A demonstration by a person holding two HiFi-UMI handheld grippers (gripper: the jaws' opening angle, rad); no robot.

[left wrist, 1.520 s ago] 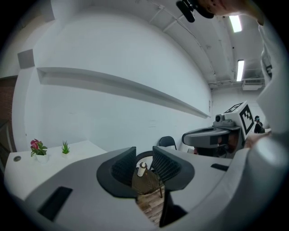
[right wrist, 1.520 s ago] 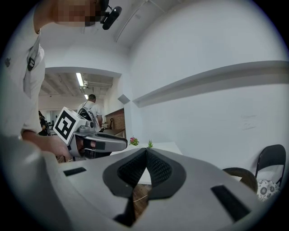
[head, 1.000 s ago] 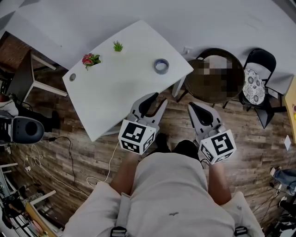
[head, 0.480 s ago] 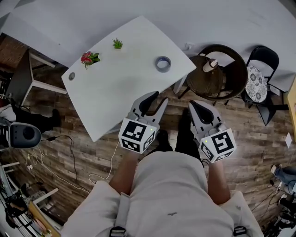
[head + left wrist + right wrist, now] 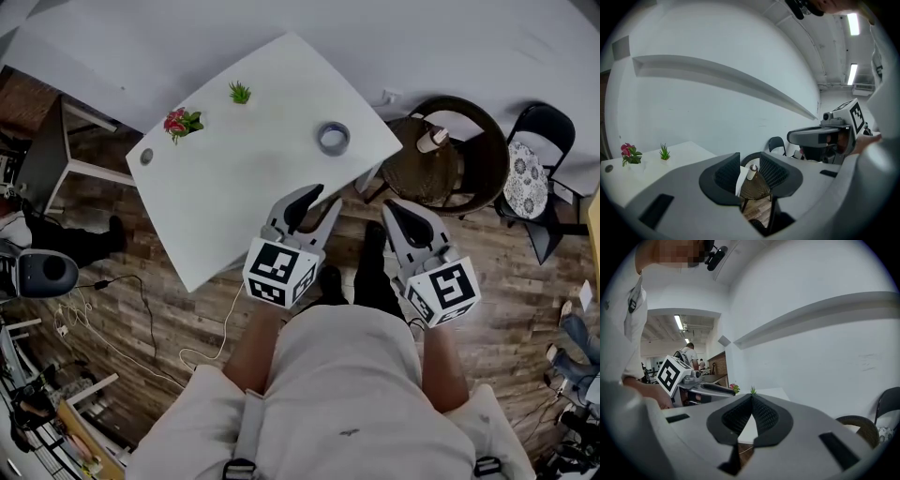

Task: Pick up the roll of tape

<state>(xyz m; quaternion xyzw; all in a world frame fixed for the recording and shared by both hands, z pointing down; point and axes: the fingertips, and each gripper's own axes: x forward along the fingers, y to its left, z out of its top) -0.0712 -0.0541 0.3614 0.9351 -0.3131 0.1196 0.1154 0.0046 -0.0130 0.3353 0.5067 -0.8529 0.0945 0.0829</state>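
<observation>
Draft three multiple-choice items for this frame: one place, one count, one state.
1. Where is the roll of tape? A) on the white table B) on the floor C) in a gripper
2. How many small plants stand on the table? A) one B) two C) four
3. The left gripper is: A) shut on the tape B) shut on a plant C) open, empty
Key: A, it lies on the tabletop; B, a pink-flowered one and a green one; C, its jaws stand apart with nothing between.
</observation>
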